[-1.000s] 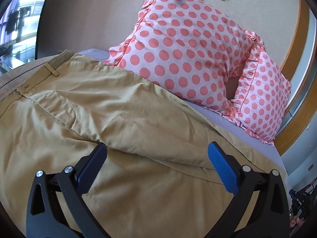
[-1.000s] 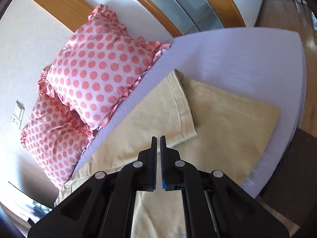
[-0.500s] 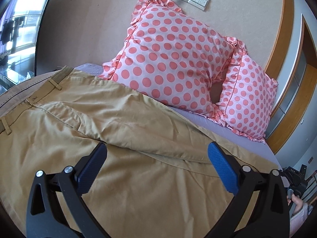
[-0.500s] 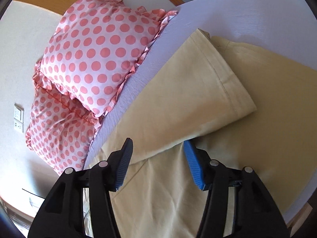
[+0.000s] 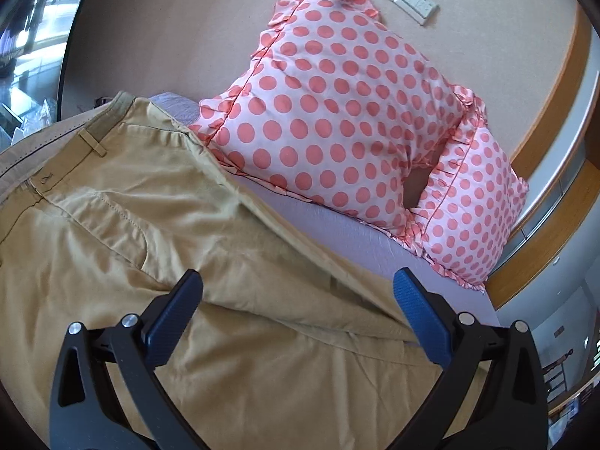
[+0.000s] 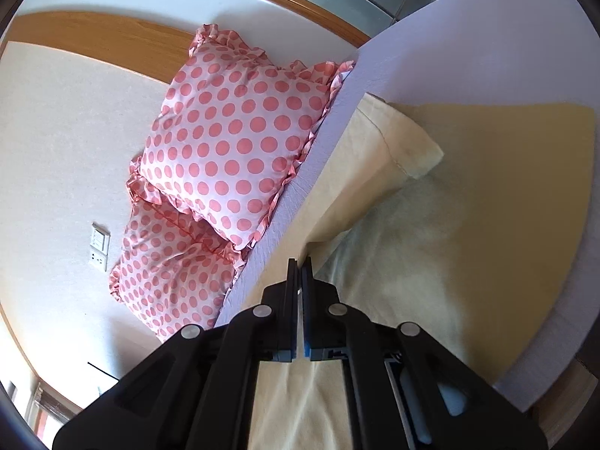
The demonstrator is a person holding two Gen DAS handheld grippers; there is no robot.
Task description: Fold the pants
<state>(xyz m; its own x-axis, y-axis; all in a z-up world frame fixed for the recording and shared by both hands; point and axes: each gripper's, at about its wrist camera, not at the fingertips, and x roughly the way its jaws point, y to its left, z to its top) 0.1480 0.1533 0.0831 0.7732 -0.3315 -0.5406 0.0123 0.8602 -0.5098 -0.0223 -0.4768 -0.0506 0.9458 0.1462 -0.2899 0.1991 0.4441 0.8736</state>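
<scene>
Since half a second ago, the right gripper [image 6: 299, 268] fingers are closing narrow on the pants [image 5: 157, 232], apparently pinching a leg edge at 12 o'clock. Those pants are lying on the bed [image 6: 468, 37], pillows [image 5: 337, 112] at 1 o'clock. Wide-spread, the left gripper [image 5: 296, 311] is hovering empty. Lifting evenly should be keeping the fold straight.

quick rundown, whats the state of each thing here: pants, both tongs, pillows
pants: spread on the bed, one leg folded over the other, edge lifted by the right tongs
left tongs: open, above the pants, gripping nothing
right tongs: shut on the pants edge
pillows: two, propped against the wall
bed: sheet bare beyond the pants
</scene>
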